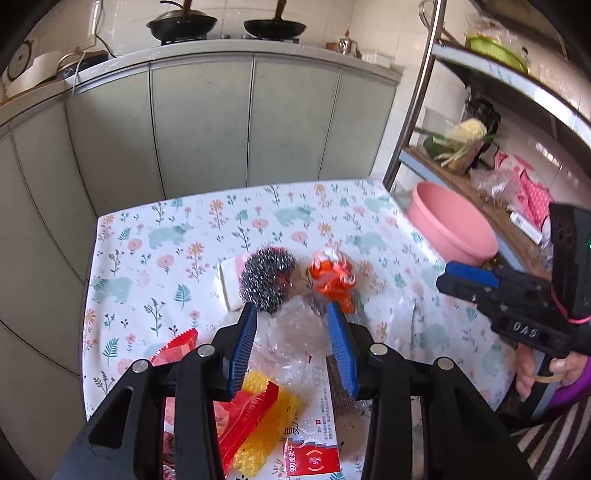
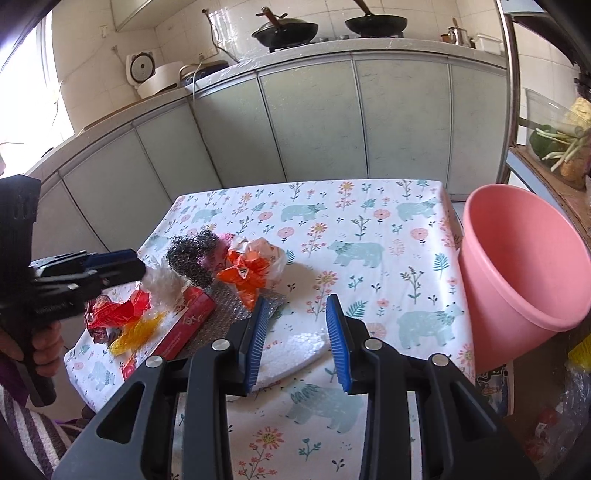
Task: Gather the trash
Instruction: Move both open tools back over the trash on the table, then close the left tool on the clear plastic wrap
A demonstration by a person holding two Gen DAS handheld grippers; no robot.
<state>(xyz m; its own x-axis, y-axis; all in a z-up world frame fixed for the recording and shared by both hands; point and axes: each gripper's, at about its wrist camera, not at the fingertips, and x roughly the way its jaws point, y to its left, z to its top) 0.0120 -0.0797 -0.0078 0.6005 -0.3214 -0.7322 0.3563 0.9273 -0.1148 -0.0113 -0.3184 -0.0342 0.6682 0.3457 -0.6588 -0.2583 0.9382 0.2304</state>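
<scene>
Trash lies on the floral tablecloth (image 1: 192,229): a steel scouring ball (image 1: 267,278), an orange crumpled bag (image 1: 332,277), clear crumpled plastic (image 1: 295,332), red wrappers (image 1: 247,413), yellow bubble wrap (image 1: 273,406) and a red medicine box (image 1: 314,454). My left gripper (image 1: 291,314) is open above the clear plastic, holding nothing. My right gripper (image 2: 297,306) is open over a white foam piece (image 2: 295,350), with the orange bag (image 2: 247,273) and scouring ball (image 2: 192,254) to its left. A pink basin (image 2: 524,273) stands off the table's right edge.
Grey-green kitchen cabinets (image 1: 207,129) stand behind the table with two pans (image 1: 275,26) on the stove. A metal shelf rack (image 1: 417,96) with vegetables and bags stands at the right. A white bar (image 1: 231,284) lies beside the scouring ball.
</scene>
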